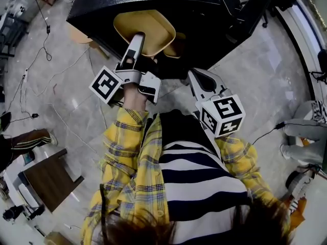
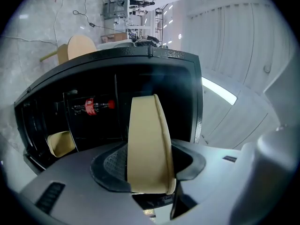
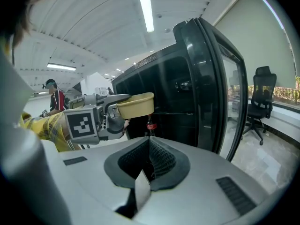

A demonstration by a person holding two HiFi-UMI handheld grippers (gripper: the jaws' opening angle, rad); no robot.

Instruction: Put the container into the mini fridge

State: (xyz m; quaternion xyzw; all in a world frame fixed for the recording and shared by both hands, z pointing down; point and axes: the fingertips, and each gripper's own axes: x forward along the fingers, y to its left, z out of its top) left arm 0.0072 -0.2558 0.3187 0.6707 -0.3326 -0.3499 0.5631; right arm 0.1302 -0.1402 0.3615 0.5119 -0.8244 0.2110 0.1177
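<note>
Jaws of my left gripper [image 2: 146, 175] are clenched on the near wall of the beige container [image 2: 145, 139], one pad inside the rim and one outside, so the tub juts straight out ahead of the tips. Its long side runs along my line of reach toward the dark open front of the mini fridge [image 2: 157, 74]. From the head view the container hangs just at the fridge's mouth, and I judge it not yet set on a shelf. The coming move turns on one relation: the cavity lies directly ahead of the held tub, with a cola bottle [image 2: 91, 106] deep inside and a second container [image 2: 60, 143] already resting at the left side of the interior, so the free space I would aim for seems to lie between them and the door side. My left forearm in its yellow plaid sleeve [image 1: 125, 131] is stretched forward and roughly level. My right gripper [image 3: 149, 146] trails nearer my body, jaws pressed together on nothing, angled slightly downward and looking across at the left gripper and the tub it carries. The left hand is plainly the closer one to the fridge.
</note>
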